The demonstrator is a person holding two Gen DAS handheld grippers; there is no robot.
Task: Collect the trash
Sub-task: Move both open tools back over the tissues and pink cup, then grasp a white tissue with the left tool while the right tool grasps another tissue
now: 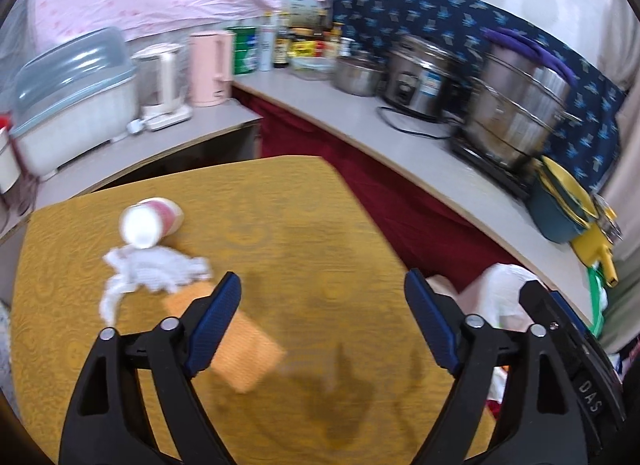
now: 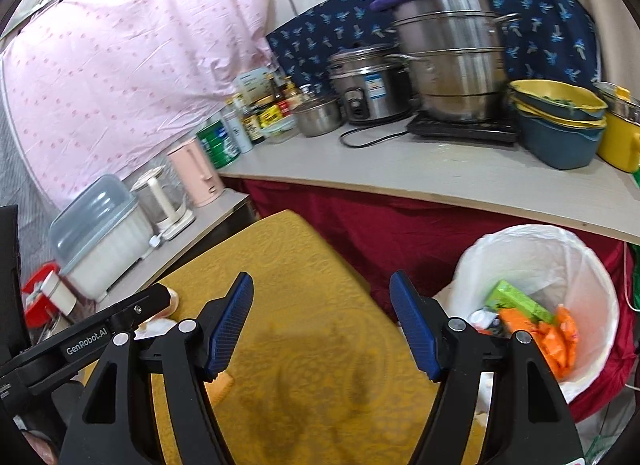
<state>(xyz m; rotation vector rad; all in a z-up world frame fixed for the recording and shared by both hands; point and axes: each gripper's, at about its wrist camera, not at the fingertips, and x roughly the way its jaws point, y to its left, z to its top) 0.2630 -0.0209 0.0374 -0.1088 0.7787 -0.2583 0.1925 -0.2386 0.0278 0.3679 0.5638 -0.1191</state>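
The left gripper (image 1: 322, 287) is held above the yellow tablecloth (image 1: 280, 201) with its jaws wide apart and nothing between them. In the left wrist view, 3 pieces of trash are seen on the cloth: a paper cup (image 1: 150, 221) lying on its side at about 10 o'clock from the gripper, a crumpled white tissue (image 1: 154, 267) touching the cup's open mouth just below it, and a flat orange wrapper (image 1: 240, 341) at about 8 o'clock, partly hidden behind the left blue finger pad (image 1: 214, 323). The left view is motion-blurred, so print on the cup cannot be read. The right gripper (image 2: 322, 285) is held over the same cloth near its right edge, jaws likewise spread and empty. A white-lined trash bin (image 2: 592, 305) is seen at about 3 o'clock from the right gripper, beside the table and below the counter (image 2: 400, 173); a green carton (image 2: 516, 299) and orange packets (image 2: 556, 341) are lying inside it. In the left wrist view only the bin liner's white rim (image 1: 500, 289) is visible at 3 o'clock, behind the right gripper's body. On the counter a stacked steel steamer (image 2: 456, 53), a rice cooker (image 2: 368, 81), yellow and blue basins (image 2: 560, 121) and a pink kettle (image 2: 196, 169) are noted at 12 to 1 o'clock, well apart from the trash.
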